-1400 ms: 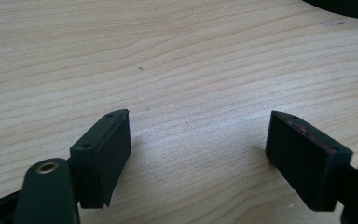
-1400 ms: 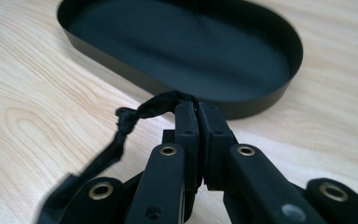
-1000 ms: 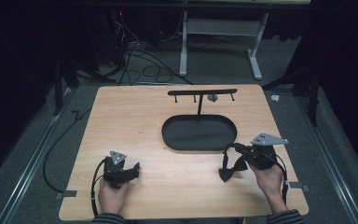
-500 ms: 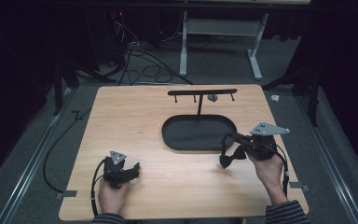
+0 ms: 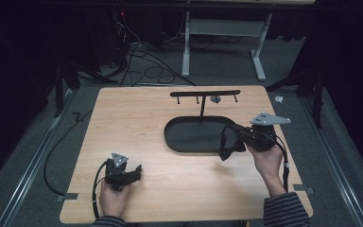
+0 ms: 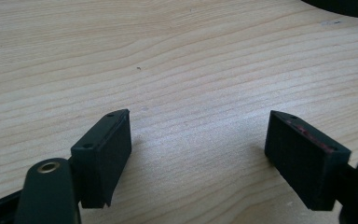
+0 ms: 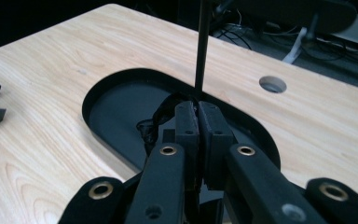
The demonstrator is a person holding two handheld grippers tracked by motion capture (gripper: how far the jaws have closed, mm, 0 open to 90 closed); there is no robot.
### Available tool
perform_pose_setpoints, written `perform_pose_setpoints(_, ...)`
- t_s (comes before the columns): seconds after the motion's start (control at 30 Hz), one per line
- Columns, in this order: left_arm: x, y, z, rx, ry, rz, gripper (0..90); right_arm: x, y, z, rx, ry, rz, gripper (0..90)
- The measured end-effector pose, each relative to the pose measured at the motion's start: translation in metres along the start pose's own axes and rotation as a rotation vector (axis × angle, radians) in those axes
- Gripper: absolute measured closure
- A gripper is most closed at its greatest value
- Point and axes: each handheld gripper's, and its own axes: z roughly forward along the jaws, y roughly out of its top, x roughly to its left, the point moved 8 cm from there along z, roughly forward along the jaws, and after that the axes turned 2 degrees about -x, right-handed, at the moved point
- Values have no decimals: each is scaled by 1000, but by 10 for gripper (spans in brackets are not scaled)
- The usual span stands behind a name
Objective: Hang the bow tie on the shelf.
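Right gripper (image 5: 230, 144), right of frame centre, has its jaws clamped on a dark strap-like item (image 5: 227, 152) hanging over the black oval tray's (image 5: 184, 135) right end. Left gripper (image 5: 133, 171), lower left on the bench (image 5: 123, 118), jaws apart, nothing between them

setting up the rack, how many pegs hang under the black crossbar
4, spaced along the black metal crossbar of the stand: three thin black pegs and one grey, wider piece; others may be hidden.

Left hand-held gripper (image 5: 131, 172) agape, right hand-held gripper (image 5: 227, 150) clamped

Lit tabletop, dark surrounds, maybe slight blur
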Motion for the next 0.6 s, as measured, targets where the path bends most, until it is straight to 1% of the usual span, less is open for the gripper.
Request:
perform_pose_setpoints(0.03,0,0,0,0,0,0,231,0,5,3,-3,2,-11,889)
perform_pose_setpoints(0.13,0,0,0,1,0,1,231,1,10,6,-4,2,-14,890)
perform_pose_setpoints(0.2,0,0,0,1,0,1,231,0,17,10,-2,5,-29,890)
perform_pose_setpoints(0.23,0,0,0,1,0,1,231,0,17,10,-2,5,-29,890)
perform_pose_setpoints(0.37,0,0,0,1,0,2,230,-3,27,18,-9,2,-29,889)
perform_pose_setpoints(0.47,0,0,0,1,0,1,230,-4,29,22,-11,2,-31,889)
perform_pose_setpoints(0.57,0,0,0,1,0,1,229,-5,34,30,-14,7,-26,890)
perform_pose_setpoints(0.6,0,0,0,1,0,1,229,-5,34,30,-14,7,-26,890)
